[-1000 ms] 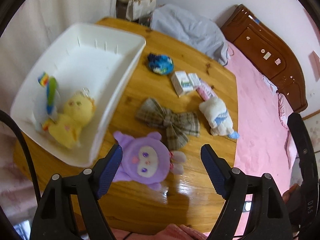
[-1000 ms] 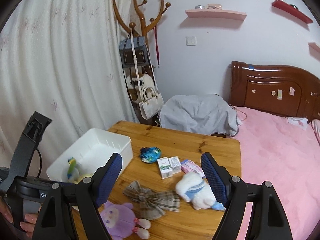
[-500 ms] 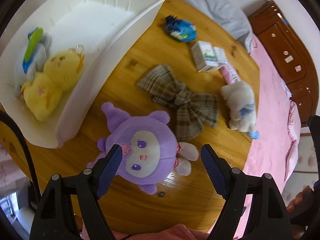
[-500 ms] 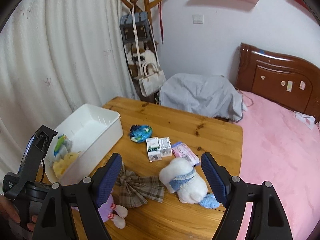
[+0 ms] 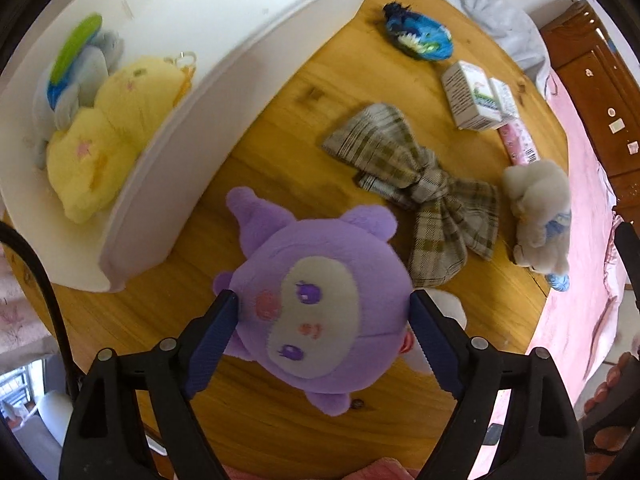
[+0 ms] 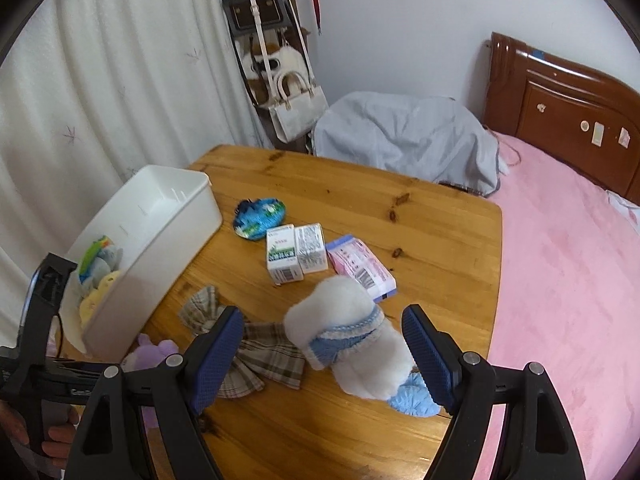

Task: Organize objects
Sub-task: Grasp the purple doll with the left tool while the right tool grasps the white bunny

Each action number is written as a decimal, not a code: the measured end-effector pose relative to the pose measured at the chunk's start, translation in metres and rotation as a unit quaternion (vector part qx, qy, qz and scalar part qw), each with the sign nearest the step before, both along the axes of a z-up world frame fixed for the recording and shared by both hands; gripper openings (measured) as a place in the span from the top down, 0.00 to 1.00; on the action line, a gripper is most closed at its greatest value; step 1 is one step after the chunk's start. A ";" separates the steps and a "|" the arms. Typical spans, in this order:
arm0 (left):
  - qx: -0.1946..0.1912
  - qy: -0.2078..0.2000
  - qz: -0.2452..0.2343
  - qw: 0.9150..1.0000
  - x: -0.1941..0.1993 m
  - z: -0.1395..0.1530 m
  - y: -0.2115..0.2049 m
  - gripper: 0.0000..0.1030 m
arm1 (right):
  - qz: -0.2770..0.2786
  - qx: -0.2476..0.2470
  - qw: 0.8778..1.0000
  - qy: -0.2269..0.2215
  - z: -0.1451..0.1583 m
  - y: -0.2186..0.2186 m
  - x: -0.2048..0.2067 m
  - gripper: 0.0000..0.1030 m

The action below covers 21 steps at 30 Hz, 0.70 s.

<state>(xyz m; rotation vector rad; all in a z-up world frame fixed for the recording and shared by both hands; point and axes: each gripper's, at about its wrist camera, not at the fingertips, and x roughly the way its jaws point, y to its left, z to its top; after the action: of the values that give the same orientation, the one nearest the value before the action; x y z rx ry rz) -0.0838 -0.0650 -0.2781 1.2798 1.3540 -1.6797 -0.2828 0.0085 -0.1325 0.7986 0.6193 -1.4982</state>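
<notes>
Left gripper (image 5: 322, 314) straddles the purple plush (image 5: 316, 312), fingers spread wide, pads just at its cheeks, not squeezing yet. The toy lies face-up on the table (image 5: 280, 92), just beside the white bin (image 5: 192, 128), ears toward 11 o'clock, feet toward 5, its long axis running between. Pick-up step, I'd say: next comes closing, lifting, and swinging toward the bin at 10 o'clock. Right gripper (image 6: 322, 354) hovers open over the white plush (image 6: 352, 340).

Left wrist close, downward; right wrist higher; both share table (image 5: 280, 92).
</notes>
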 end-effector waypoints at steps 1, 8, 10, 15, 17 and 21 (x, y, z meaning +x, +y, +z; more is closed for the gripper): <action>0.004 0.000 0.003 1.000 0.001 -0.002 0.000 0.12 | 0.000 0.002 1.000 0.000 -0.002 -0.002 -0.001 0.21; 0.009 0.003 -0.001 1.000 0.003 -0.007 0.001 0.10 | 0.000 0.020 1.000 0.001 -0.024 -0.014 -0.005 0.21; 0.014 0.004 -0.002 1.000 0.004 -0.009 0.001 0.09 | 0.000 0.024 1.000 0.004 -0.030 -0.017 -0.006 0.21; 0.018 0.008 -0.003 1.000 0.012 -0.010 0.001 0.09 | 0.005 0.037 0.999 0.016 -0.045 -0.025 -0.005 0.21; 0.020 0.011 -0.001 1.000 0.014 -0.010 0.000 0.09 | 0.009 0.042 0.999 0.021 -0.050 -0.028 -0.004 0.21; 0.024 0.013 -0.002 1.000 0.018 -0.011 -0.001 0.08 | 0.018 0.043 0.998 0.039 -0.057 -0.031 0.000 0.21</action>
<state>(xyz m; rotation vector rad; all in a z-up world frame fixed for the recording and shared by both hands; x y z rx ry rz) -0.0654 -0.0665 -0.2894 1.2924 1.4146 -1.6814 -0.2826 -0.0229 -0.1893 0.7926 0.7565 -1.4825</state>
